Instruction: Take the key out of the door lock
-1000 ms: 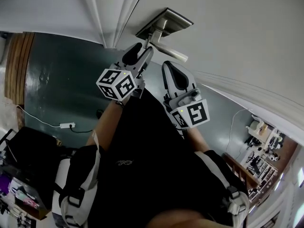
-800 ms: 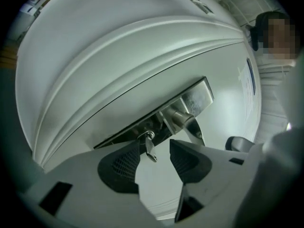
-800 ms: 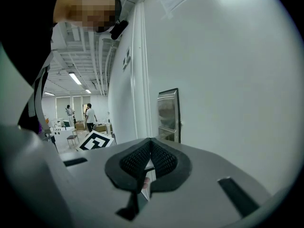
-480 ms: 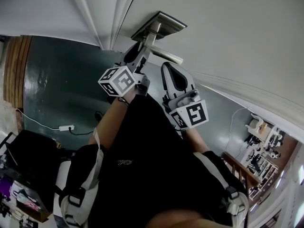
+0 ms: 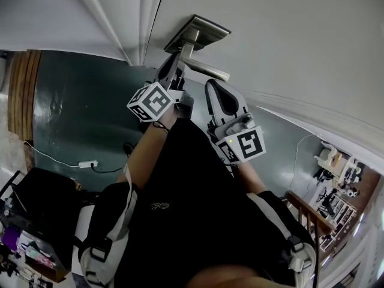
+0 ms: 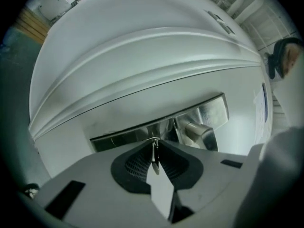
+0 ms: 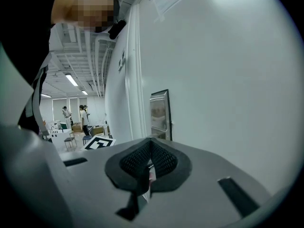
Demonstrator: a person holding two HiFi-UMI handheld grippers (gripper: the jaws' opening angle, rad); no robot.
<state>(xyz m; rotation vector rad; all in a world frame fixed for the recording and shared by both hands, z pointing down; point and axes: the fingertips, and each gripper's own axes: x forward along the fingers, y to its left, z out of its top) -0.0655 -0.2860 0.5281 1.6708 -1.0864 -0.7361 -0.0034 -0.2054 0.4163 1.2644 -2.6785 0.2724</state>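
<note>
Your left gripper [image 5: 174,63] has its jaws just closing on the key [image 6: 153,151] beside the door handle [image 5: 207,71]; your right gripper [image 5: 213,86] has its jaws together, empty.

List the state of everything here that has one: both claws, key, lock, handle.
left claw: jaws have just been closing, now shut on the key.
key: pinched edge-on between the left pads, tip at the lock plate, not yet out.
lock plate: on the door, key at it.
door handle: no claw on it.
right claw: shut, nothing held, off the lock.
</note>
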